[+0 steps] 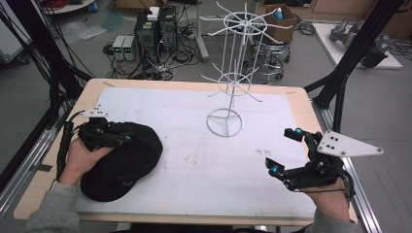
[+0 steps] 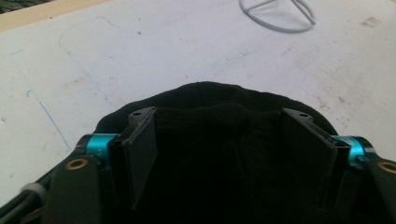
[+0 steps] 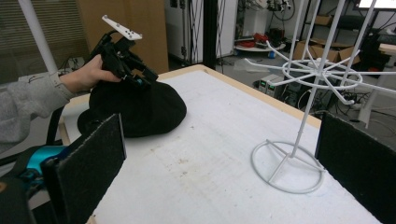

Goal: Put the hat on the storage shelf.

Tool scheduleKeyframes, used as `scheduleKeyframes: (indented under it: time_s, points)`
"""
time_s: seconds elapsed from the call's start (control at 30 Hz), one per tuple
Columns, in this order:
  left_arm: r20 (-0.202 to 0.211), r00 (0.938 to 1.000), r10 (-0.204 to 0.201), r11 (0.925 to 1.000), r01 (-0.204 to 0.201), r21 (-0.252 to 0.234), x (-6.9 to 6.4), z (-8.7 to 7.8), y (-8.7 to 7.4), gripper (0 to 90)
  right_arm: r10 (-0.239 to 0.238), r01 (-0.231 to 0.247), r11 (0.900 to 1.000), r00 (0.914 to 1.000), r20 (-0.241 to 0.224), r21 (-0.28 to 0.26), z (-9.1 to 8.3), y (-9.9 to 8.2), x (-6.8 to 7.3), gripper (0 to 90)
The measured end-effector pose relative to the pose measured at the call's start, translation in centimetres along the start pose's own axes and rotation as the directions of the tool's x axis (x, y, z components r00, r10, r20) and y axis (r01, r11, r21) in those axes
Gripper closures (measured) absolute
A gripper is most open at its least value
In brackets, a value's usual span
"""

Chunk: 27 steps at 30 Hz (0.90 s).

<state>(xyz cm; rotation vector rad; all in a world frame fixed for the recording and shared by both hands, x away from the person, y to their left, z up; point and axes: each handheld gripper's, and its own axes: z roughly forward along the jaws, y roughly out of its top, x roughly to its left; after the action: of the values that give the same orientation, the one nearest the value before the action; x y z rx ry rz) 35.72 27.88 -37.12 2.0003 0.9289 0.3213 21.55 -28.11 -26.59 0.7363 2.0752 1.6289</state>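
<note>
A black cap (image 1: 121,165) lies at the left of the white mat (image 1: 204,160), its crown toward the middle of the table. My left gripper (image 1: 125,139) rests on top of the crown. In the left gripper view the cap (image 2: 210,95) fills the gap between the two pads (image 2: 140,149), and the cloth is bunched into a fold between them, so my left gripper (image 2: 219,126) is shut on it. My right gripper (image 1: 281,149) hovers at the right of the mat, open with nothing between its jaws. From the right gripper view the cap (image 3: 140,112) and my left gripper (image 3: 140,79) lie far off.
A white wire display rack (image 1: 233,77) with hooked arms stands on a ring base (image 1: 224,122) at the back middle of the mat. The wooden table edge (image 1: 301,97) frames the mat. Black frame posts, computers and cables stand on the floor beyond the table.
</note>
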Motion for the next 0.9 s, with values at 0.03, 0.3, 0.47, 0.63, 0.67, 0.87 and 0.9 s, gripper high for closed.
scheduleKeyframes:
  time_s: [0.03,0.3,0.47,0.63,0.67,0.87,0.9]
  points:
    - [0.005,1.0000,-0.003,1.0000,0.003,0.000,0.0,0.0,0.0,32.7,0.001,-0.001,1.0000,1.0000,0.001,0.001,0.0,0.0,0.0,0.8]
    - [0.034,0.9993,-0.017,0.9998,0.016,0.013,0.3,-0.1,-0.2,56.7,0.002,-0.002,1.0000,1.0000,0.002,0.003,0.1,0.0,0.0,0.8]
    - [0.037,0.9993,-0.009,0.9994,0.008,0.032,0.3,0.0,-0.3,64.2,0.010,-0.010,0.9999,0.9999,0.002,0.012,0.2,-0.1,-0.1,0.8]
    - [0.027,0.9996,-0.003,1.0000,0.003,0.003,0.2,-0.5,-0.2,69.4,0.007,-0.007,0.9999,1.0000,0.002,0.009,0.2,-0.1,-0.1,0.8]
    - [0.029,0.9996,-0.001,1.0000,0.001,-0.004,0.2,-0.7,-0.1,69.7,0.008,-0.008,0.9999,1.0000,0.003,0.009,0.2,-0.1,-0.1,0.8]
    - [0.018,0.9998,-0.003,0.9999,0.003,-0.011,0.4,-1.0,-0.2,70.6,0.007,-0.007,0.9998,1.0000,-0.004,0.017,0.6,-0.2,-0.3,0.8]
    - [0.020,0.9998,-0.002,0.9999,0.002,-0.013,0.3,-1.1,-0.1,70.6,0.008,-0.008,0.9998,1.0000,-0.002,0.019,0.6,-0.2,-0.3,0.8]
